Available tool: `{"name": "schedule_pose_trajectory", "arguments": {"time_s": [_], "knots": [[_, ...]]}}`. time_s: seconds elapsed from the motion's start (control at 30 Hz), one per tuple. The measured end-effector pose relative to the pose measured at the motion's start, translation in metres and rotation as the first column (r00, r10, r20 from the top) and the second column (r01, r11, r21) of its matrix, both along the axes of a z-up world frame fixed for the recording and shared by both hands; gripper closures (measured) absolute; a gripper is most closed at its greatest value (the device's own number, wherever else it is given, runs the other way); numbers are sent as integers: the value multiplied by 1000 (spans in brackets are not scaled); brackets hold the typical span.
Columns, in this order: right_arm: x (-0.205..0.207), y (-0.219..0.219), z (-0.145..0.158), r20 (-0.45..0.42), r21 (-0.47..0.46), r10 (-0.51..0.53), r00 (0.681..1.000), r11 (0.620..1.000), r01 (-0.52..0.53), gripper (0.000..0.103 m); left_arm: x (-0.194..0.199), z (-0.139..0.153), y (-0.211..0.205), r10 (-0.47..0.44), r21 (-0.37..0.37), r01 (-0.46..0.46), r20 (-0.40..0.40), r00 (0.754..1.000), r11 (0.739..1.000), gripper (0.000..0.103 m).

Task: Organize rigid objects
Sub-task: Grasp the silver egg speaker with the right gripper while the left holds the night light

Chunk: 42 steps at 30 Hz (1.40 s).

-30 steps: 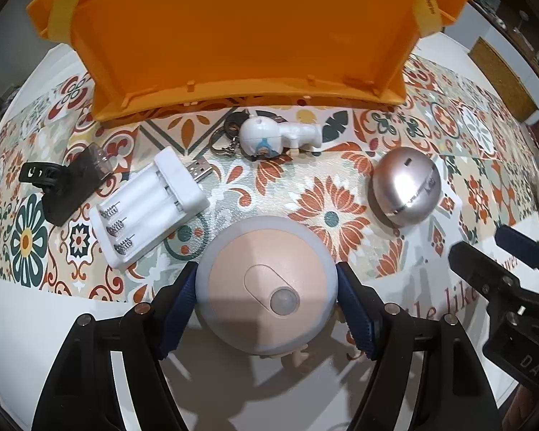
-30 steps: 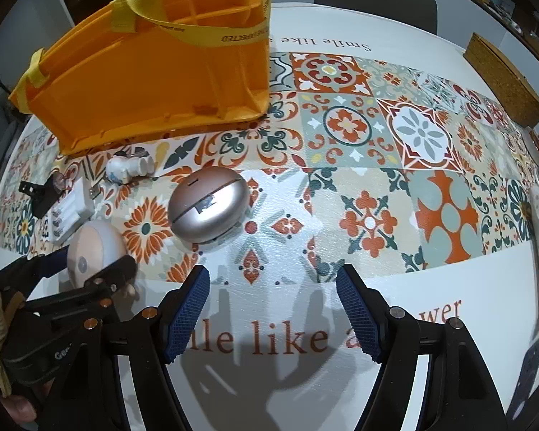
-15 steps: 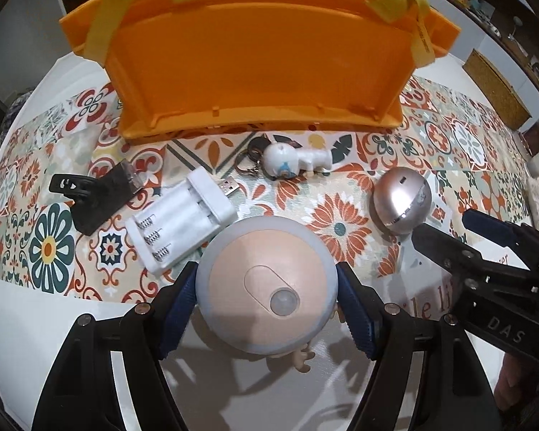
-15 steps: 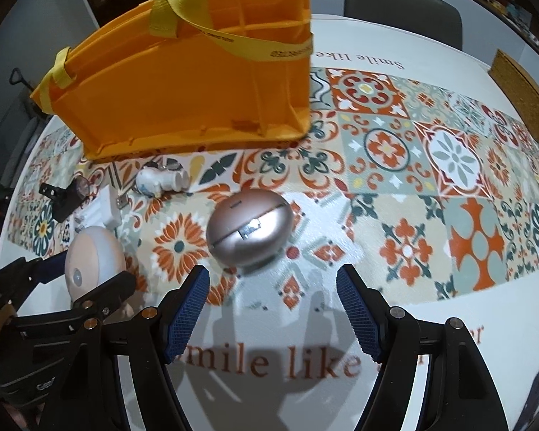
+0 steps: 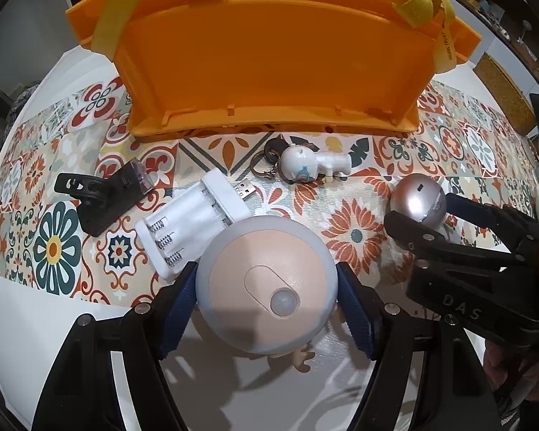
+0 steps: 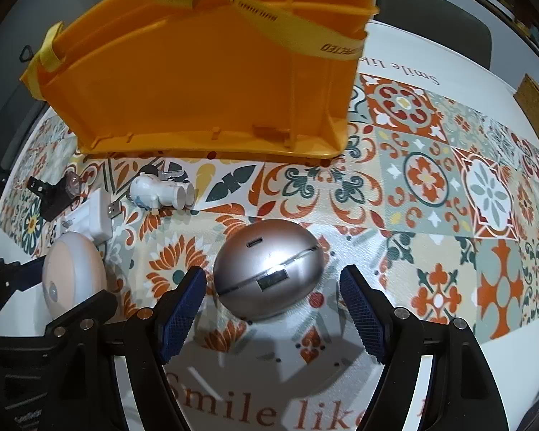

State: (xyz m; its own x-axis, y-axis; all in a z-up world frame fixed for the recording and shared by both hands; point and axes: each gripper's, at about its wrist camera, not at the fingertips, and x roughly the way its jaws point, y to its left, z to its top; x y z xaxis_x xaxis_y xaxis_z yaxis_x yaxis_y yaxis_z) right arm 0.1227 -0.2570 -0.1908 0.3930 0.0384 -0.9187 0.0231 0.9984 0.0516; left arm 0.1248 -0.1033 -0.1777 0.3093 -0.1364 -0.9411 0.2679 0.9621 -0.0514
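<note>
My left gripper is shut on a round peach and grey night light and holds it above the table; the light also shows in the right wrist view. My right gripper is open, its jaws on either side of a silver egg-shaped case lying on the tiled cloth; the case also shows in the left wrist view. An orange basket with yellow straps stands at the back, also visible in the right wrist view.
On the patterned tablecloth lie a white battery charger, a white figure keychain and a black clip light. A grey chair stands beyond the table.
My left gripper has lifted the night light and pulled back, so the basket looks farther. My right gripper has moved forward until the silver case sits between its jaws.
</note>
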Motion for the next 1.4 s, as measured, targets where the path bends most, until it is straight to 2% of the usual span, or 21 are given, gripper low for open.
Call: {"name": "schedule_pose_trajectory", "arguments": {"time_s": [0.23, 0.37, 0.53, 0.93, 1.4], "knots": [[6, 7, -8, -1, -18, 1, 1000, 1000, -1, 27, 2, -3, 4, 14, 6, -14, -6, 1000, 1000, 29], [6, 7, -9, 14, -40, -15, 1000, 999, 16, 38, 3, -3, 6, 17, 7, -17, -3, 1000, 1000, 29], [5, 9, -9, 7, -35, -21, 1000, 999, 22, 39, 2, 0, 8, 19, 1, -19, 6, 1000, 1000, 29], [-32, 17, 32, 64, -38, -49, 997, 998, 51, 39, -10, 28, 18, 4, -22, -3, 86, 996, 1000, 29], [-55, 29, 69, 106, -25, -80, 991, 996, 83, 39, -30, 63, 36, -22, -32, 28, 189, 982, 999, 29]]}}
